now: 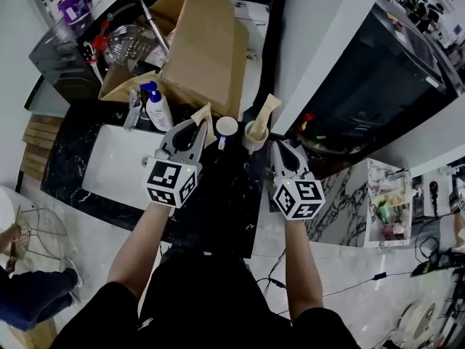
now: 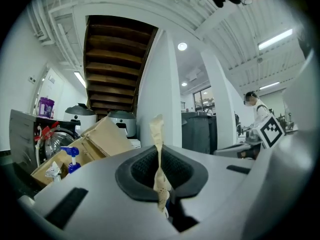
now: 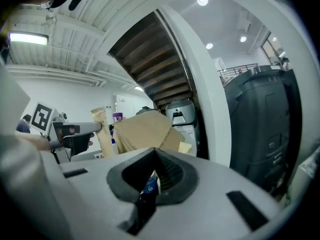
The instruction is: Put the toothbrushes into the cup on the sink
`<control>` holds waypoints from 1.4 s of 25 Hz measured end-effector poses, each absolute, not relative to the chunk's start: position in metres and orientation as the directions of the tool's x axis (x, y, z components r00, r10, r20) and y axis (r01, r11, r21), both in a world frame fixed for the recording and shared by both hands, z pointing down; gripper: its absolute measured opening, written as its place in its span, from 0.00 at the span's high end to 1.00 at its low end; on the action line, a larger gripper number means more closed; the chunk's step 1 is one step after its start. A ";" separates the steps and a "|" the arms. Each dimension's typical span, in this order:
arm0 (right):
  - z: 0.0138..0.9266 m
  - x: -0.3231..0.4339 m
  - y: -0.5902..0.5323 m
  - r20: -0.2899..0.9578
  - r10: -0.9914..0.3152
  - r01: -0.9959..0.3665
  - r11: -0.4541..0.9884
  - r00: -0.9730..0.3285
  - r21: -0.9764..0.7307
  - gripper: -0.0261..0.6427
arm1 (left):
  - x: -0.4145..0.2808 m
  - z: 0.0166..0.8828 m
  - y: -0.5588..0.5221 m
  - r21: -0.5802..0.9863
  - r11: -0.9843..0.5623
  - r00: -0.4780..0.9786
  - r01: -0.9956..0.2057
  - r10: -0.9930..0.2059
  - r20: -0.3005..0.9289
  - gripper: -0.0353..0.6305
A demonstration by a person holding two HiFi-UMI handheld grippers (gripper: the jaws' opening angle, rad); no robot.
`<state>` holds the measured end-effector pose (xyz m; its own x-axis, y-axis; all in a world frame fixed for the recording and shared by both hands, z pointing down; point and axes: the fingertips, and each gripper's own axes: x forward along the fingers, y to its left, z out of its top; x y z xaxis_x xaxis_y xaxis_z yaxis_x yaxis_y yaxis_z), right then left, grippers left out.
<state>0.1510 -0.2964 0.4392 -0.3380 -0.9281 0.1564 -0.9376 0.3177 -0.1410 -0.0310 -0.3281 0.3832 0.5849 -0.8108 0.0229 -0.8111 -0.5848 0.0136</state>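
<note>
Forearms [image 1: 142,242] parallel; left tongs [image 2: 161,184] tight on wrapped toothbrush [image 2: 158,139], right tongs [image 3: 152,176] on blue-white packet [image 3: 149,185].

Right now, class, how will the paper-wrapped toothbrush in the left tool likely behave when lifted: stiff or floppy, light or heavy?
The paper-wrapped toothbrush is probably light: the left tool holds it upright with a narrow pinch. Its creased wrapper kinks near the grip, so the sleeve seems floppy, though the brush inside likely keeps it fairly stiff.
</note>
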 end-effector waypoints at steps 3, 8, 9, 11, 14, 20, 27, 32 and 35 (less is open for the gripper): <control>0.433 0.149 -0.294 0.153 -0.939 -0.949 0.291 -0.307 -0.120 0.96 | -0.027 0.377 -0.335 0.021 -0.616 0.617 -0.787 -0.787 0.009 0.93; 0.433 0.142 -0.293 0.161 -0.953 -0.964 0.238 -0.255 -0.120 0.96 | -0.019 0.370 -0.348 0.014 -0.680 0.680 -0.733 -0.734 -0.004 0.93; 0.434 0.140 -0.293 0.161 -0.956 -0.966 0.227 -0.246 -0.124 0.96 | -0.016 0.370 -0.351 0.006 -0.693 0.693 -0.721 -0.721 -0.001 0.93; 0.434 0.136 -0.292 0.163 -0.960 -0.969 0.207 -0.228 -0.135 0.96 | -0.011 0.372 -0.359 -0.010 -0.717 0.717 -0.697 -0.697 0.009 0.93; 0.437 0.131 -0.292 0.178 -0.961 -0.973 0.186 -0.209 -0.139 0.96 | -0.004 0.374 -0.374 -0.014 -0.746 0.746 -0.665 -0.666 0.020 0.93; 0.449 0.119 -0.295 0.206 -0.962 -0.977 0.150 -0.180 -0.152 0.96 | 0.007 0.384 -0.395 0.012 -0.792 0.791 -0.611 -0.610 0.039 0.93; 0.465 0.112 -0.304 0.241 -0.960 -0.981 0.104 -0.141 -0.162 0.96 | 0.018 0.405 -0.414 0.042 -0.819 0.819 -0.573 -0.570 0.063 0.93; 0.475 0.108 -0.304 0.259 -0.959 -0.982 0.073 -0.118 -0.177 0.96 | 0.022 0.420 -0.423 0.078 -0.827 0.830 -0.557 -0.552 0.081 0.93; 0.482 0.108 -0.300 0.275 -0.955 -0.982 0.065 -0.114 -0.180 0.96 | 0.026 0.432 -0.423 0.092 -0.830 0.834 -0.550 -0.542 0.099 0.93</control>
